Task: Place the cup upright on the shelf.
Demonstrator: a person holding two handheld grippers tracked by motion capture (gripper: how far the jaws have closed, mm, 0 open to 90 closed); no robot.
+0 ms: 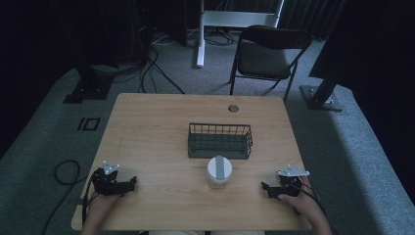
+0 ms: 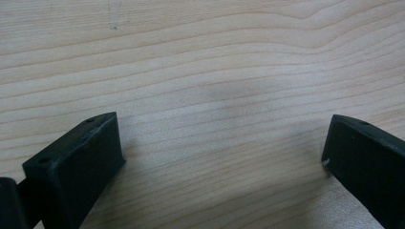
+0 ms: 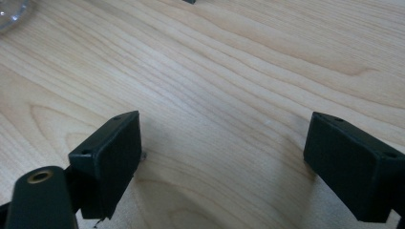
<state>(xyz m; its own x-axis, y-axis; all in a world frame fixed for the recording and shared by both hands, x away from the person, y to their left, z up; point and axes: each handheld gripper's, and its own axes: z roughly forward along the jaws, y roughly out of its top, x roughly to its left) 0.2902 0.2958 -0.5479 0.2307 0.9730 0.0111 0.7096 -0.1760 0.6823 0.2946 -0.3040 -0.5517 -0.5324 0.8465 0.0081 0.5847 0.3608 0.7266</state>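
Note:
A clear jar with a white and grey lid (image 1: 219,171) stands on the wooden table (image 1: 156,122), just in front of a black wire basket (image 1: 220,140). My left gripper (image 1: 131,183) rests near the table's front left corner, held by a hand, jaws pointing right toward the jar. My right gripper (image 1: 264,188) rests at the front right, jaws pointing left. In the left gripper view the left gripper (image 2: 222,143) is open over bare wood. In the right gripper view the right gripper (image 3: 224,143) is open too, with the jar's glass edge (image 3: 12,12) at top left.
A round grommet hole (image 1: 233,108) sits near the table's far edge. Behind the table stand a black folding chair (image 1: 268,54), a white desk leg (image 1: 200,34), dark stands and loose cables on grey carpet.

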